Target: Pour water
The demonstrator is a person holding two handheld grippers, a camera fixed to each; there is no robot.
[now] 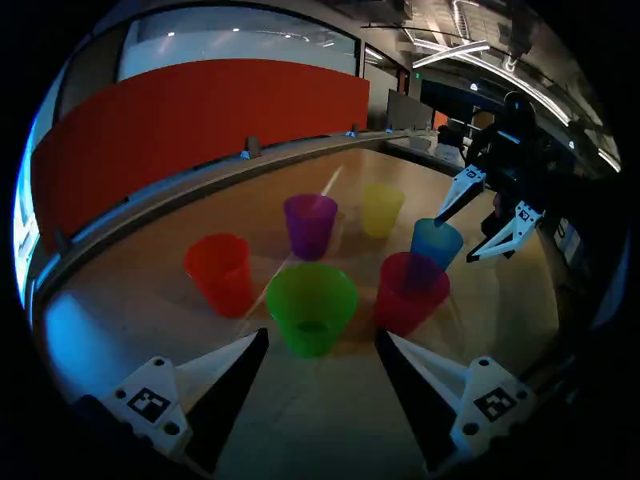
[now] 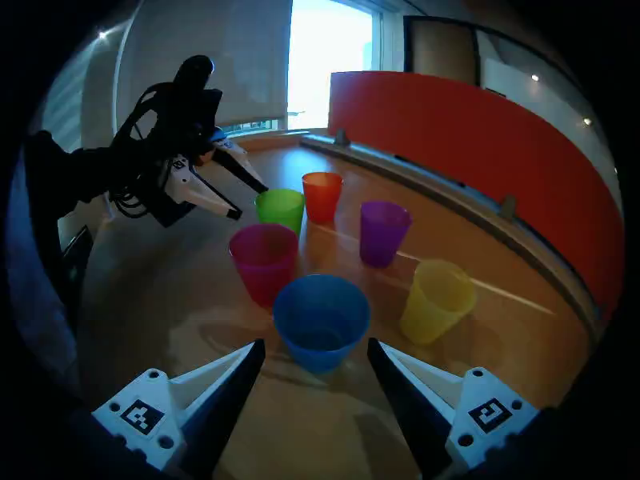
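Note:
Six translucent plastic cups stand in a cluster on a wooden table. In the left gripper view my left gripper (image 1: pixel 320 340) is open, and the green cup (image 1: pixel 312 308) stands just ahead of its fingertips. Behind it are the orange cup (image 1: pixel 218 272), purple cup (image 1: pixel 310 226), yellow cup (image 1: pixel 381 210), magenta cup (image 1: pixel 410 292) and blue cup (image 1: pixel 436 242). My right gripper (image 2: pixel 316 348) is open with the blue cup (image 2: pixel 322 320) right in front of its tips. The left gripper (image 2: pixel 250 202) points at the green cup (image 2: pixel 280 208) from the far side. Whether any cup holds water I cannot tell.
A red partition (image 1: pixel 200 112) with a rail runs along the table's far edge (image 1: pixel 264 156). A person's dark sleeve and hand (image 2: pixel 120 172) hold the left gripper. Bare table top (image 2: pixel 152 296) lies left of the cups in the right gripper view.

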